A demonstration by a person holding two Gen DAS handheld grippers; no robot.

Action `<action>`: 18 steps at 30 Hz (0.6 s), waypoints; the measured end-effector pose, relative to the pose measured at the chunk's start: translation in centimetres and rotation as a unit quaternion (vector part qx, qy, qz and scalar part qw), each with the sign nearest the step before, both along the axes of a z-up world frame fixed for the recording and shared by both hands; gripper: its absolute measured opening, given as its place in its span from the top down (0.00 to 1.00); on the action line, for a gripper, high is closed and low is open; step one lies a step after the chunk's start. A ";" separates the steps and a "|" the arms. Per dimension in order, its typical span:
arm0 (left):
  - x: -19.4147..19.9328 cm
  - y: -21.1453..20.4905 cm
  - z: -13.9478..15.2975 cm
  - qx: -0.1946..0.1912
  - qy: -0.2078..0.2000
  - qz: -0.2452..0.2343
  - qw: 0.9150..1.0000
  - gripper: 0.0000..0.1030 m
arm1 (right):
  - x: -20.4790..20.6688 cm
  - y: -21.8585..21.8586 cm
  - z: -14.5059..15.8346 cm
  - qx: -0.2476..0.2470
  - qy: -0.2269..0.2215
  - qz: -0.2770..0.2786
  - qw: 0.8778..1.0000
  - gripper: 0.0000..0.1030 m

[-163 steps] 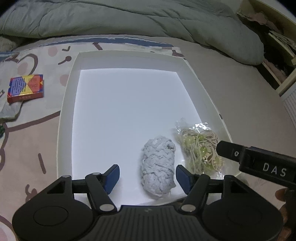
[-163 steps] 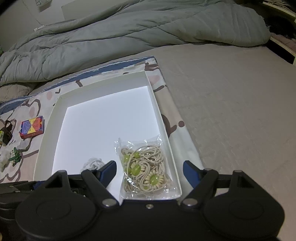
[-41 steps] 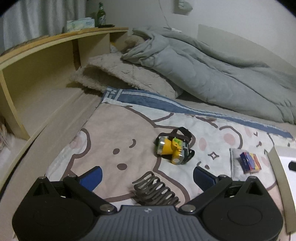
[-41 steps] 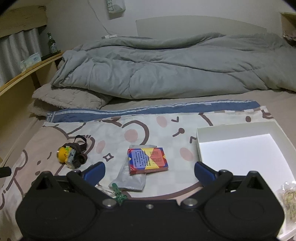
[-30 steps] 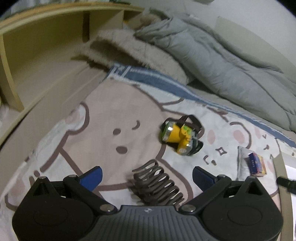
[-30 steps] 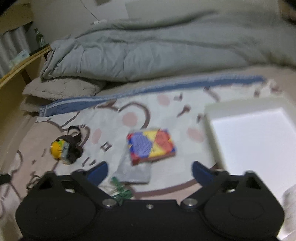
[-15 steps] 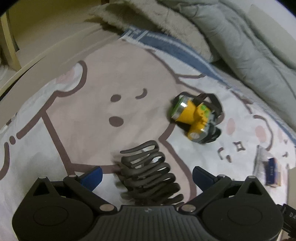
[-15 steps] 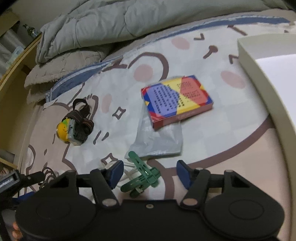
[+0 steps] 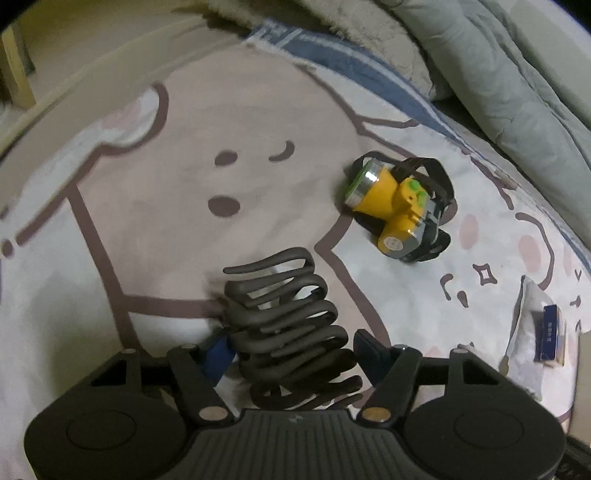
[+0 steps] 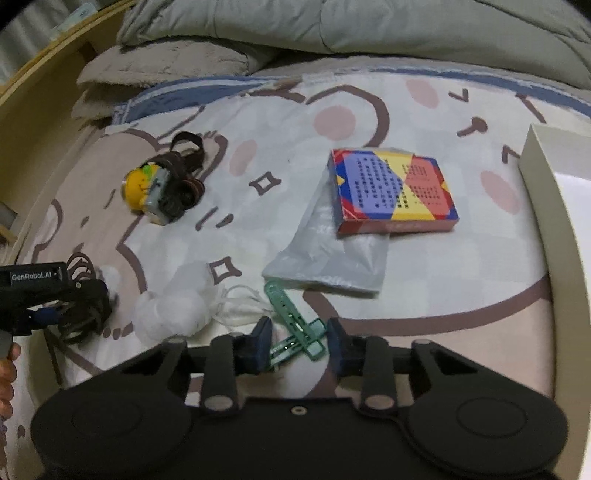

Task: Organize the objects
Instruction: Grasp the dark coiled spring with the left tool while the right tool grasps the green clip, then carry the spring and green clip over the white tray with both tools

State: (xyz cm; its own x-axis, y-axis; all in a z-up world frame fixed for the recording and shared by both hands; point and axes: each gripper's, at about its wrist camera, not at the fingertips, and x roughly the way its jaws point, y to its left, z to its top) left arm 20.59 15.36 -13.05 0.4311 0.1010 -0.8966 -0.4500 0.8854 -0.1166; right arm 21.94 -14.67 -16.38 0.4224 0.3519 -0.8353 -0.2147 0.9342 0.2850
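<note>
My left gripper [image 9: 291,350] has closed on a dark brown wavy hair clip [image 9: 284,317] lying on the bear-print blanket; both blue pads touch its sides. It also shows at the left of the right wrist view [image 10: 79,306]. My right gripper [image 10: 299,341] has closed on a green plastic clip [image 10: 291,325] on the blanket. The white tray [image 10: 546,192] stands at the far right. A yellow headlamp [image 9: 395,206] with a dark strap lies beyond the hair clip.
A colourful card box [image 10: 391,192] rests on a clear plastic bag [image 10: 328,258]. White fluffy balls with string [image 10: 173,310] lie left of the green clip. A grey duvet [image 10: 369,22] bunches at the back, and a wooden shelf edge [image 10: 33,88] runs along the left.
Both grippers left the tray, swung left over the blanket and dropped low. The left jaws narrowed onto the hair clip; the right jaws narrowed onto the green clip.
</note>
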 end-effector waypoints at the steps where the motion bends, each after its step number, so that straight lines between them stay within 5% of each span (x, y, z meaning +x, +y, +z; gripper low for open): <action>1: -0.1 -0.3 0.3 0.007 -0.003 -0.004 1.000 0.32 | -0.1 -0.1 0.3 0.004 -0.001 -0.001 1.000 0.73; 18: -4.2 -5.5 9.1 0.053 -0.129 -0.100 0.985 0.32 | -3.2 -3.4 8.5 0.023 -0.121 -0.036 0.992 0.73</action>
State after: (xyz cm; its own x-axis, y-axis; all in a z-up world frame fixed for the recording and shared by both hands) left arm 16.35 9.86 -3.91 0.6649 0.0775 -0.7429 -0.2320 0.9668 -0.1068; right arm 18.72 -18.10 -7.89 0.6332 0.3499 -0.6904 -0.2158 0.9364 0.2767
